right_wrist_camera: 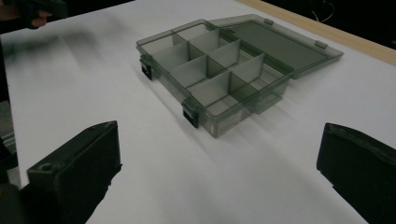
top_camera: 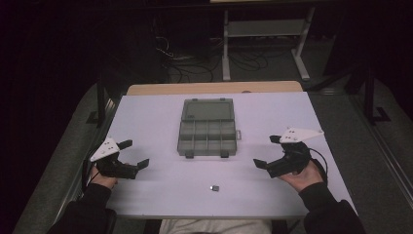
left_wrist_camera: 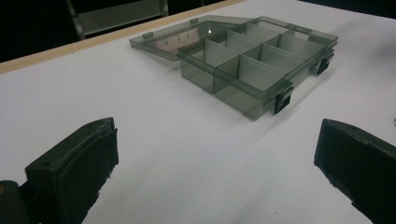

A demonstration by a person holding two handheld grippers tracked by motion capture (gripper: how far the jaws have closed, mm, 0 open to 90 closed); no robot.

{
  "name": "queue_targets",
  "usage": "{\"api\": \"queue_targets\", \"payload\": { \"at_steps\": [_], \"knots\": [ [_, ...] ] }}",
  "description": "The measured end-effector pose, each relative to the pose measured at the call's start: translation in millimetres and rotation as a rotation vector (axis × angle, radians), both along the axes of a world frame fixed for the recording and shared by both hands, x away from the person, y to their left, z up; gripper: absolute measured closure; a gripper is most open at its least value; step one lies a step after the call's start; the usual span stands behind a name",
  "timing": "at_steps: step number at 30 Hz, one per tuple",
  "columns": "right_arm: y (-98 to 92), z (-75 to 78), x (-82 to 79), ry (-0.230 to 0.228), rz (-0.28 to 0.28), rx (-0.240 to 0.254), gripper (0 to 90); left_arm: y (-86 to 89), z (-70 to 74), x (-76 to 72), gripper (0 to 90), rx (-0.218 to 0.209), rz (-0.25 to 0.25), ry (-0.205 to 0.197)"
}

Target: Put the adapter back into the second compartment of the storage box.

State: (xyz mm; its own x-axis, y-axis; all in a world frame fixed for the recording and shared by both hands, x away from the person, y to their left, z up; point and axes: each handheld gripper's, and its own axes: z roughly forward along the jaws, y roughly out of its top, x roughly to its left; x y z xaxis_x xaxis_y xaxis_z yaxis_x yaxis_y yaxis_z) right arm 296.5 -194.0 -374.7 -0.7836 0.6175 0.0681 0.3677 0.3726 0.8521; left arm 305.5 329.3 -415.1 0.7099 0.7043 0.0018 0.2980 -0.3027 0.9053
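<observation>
Between both wide-open tools (top_camera: 134, 153) (top_camera: 267, 151), small dark part (top_camera: 214, 187), high view alone.

This looks like a lab or test room set up for recording. A bare white table (top_camera: 160, 190) with a pale wooden edge stands in a dark room on grey carpet (top_camera: 380, 146). Loose black cables (top_camera: 195, 66) lie tangled on the floor behind it, beside the white metal legs of a second bench (top_camera: 265, 34). Black stand legs (top_camera: 100, 105) flank the table on both sides.
</observation>
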Motion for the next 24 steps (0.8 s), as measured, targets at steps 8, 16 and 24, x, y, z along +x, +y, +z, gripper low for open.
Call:
{"api": "queue_targets", "payload": {
  "at_steps": [8,16,24],
  "knots": [
    [22.6,1.9,-1.4,0.01,0.073,-0.032,0.0,-0.1,0.0,-0.1,0.0,0.0,-0.002,0.0],
    [45.0,1.6,-6.1,0.011,0.142,-0.06,0.0,0.0,0.1,-0.2,0.0,0.0,-0.004,-0.001],
    [58.1,-0.6,-7.2,0.027,0.18,-0.078,0.0,-0.2,0.3,-0.5,0.0,-0.002,-0.004,-0.002]
  ]
}}
